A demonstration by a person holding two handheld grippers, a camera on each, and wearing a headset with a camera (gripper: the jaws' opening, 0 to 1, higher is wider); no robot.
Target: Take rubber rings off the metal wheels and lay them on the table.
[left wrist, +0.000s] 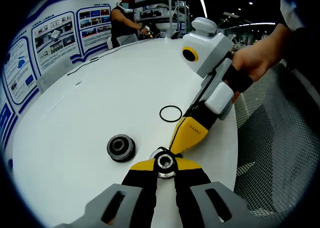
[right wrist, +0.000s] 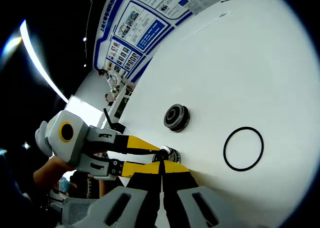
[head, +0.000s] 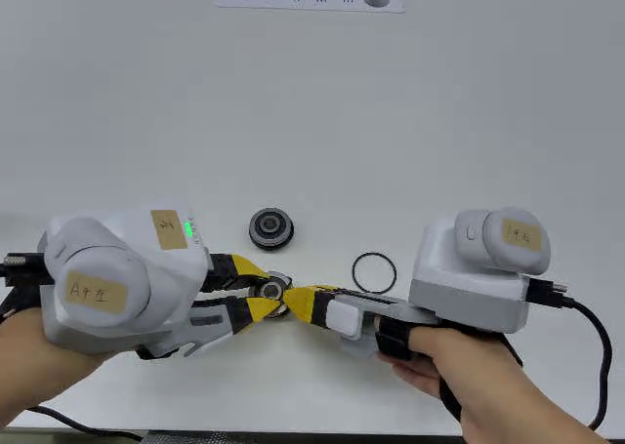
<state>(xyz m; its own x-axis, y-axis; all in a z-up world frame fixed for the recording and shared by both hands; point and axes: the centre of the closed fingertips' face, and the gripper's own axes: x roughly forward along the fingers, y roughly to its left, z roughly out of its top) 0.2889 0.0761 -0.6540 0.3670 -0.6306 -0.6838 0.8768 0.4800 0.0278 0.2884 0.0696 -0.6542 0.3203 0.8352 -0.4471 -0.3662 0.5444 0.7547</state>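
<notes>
Noted lower centre: small shiny round metal wheel [head: 275,288] pinched by left gripper [head: 262,290]; right gripper [head: 293,302] pressed together, yellow tips against it. Right of centre: thin black rubber ring [head: 374,271] flat on white table [head: 439,122].

Handwritten label [head: 98,293] on left tool [head: 266,293], illegible

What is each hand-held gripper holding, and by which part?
The left hand-held gripper clamps a metal wheel across its rim; the right hand-held gripper, shut, touches its edge.
</notes>
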